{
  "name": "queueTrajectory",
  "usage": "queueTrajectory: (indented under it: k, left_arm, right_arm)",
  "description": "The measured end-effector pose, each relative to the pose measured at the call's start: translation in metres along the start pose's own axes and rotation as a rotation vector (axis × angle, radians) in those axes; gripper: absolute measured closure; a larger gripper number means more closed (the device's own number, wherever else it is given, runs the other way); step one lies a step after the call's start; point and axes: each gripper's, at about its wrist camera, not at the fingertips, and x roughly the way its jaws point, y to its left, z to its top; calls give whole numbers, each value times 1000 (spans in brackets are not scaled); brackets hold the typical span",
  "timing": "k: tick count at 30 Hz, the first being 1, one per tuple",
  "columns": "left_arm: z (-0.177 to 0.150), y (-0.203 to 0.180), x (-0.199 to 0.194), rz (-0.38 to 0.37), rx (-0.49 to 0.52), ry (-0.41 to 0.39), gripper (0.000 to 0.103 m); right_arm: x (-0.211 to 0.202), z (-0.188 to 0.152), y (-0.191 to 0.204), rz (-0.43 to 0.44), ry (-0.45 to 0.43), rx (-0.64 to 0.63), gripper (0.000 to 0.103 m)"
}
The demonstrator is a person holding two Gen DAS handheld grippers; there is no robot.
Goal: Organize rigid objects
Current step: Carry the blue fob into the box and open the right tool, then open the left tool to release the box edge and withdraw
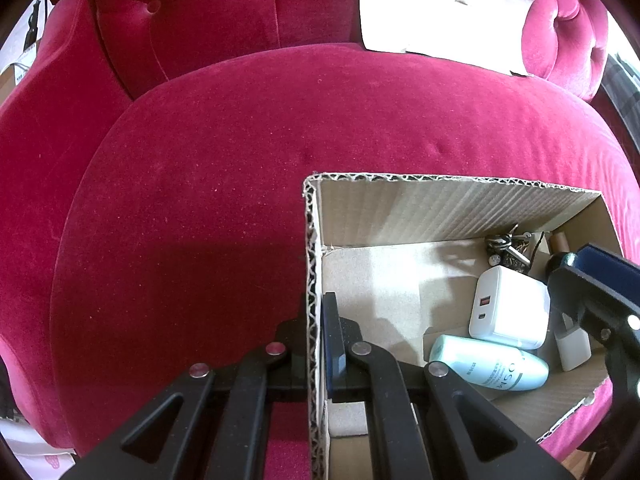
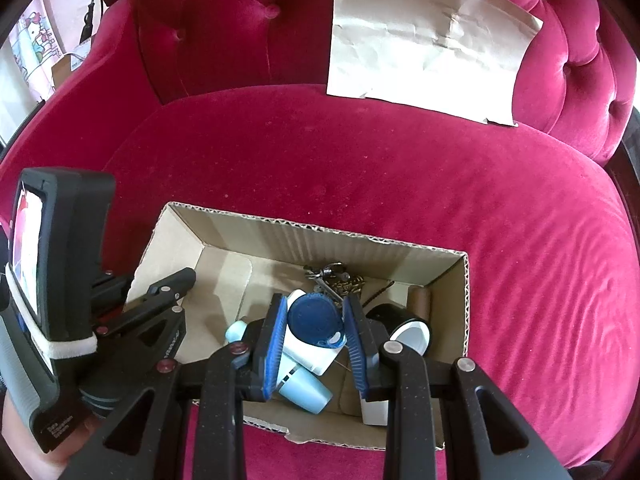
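Here, the right tool (image 2: 316,340) is gripping a blue-lidded container (image 2: 316,326) above the cardboard box (image 2: 320,229); the left tool (image 1: 314,344) is pinching the box's wall.

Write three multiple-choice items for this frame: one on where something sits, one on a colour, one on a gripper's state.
1. The cardboard box sits on:
A. a wooden floor
B. the red sofa seat
C. a glass table

2. The charger in the box is:
A. black
B. yellow
C. white

3. The left gripper is:
A. shut on the box's wall
B. open above the box
C. holding a cup

Answers:
1 B, red velvet surrounds the box on every visible side.
2 C, its casing is plain white, with ports on one face.
3 A, it pinches the corrugated edge from both sides.
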Motion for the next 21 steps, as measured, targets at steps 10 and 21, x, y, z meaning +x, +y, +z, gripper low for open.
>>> queueTrajectory:
  k: [10, 21]
  left_arm:
    - [0, -1, 0, 2, 1, 0, 99]
    - [0, 0, 0, 0, -2, 2, 99]
  right_arm:
    - [-12, 8, -6, -75, -50, 26, 6]
    - [-9, 8, -11, -90, -27, 40, 0]
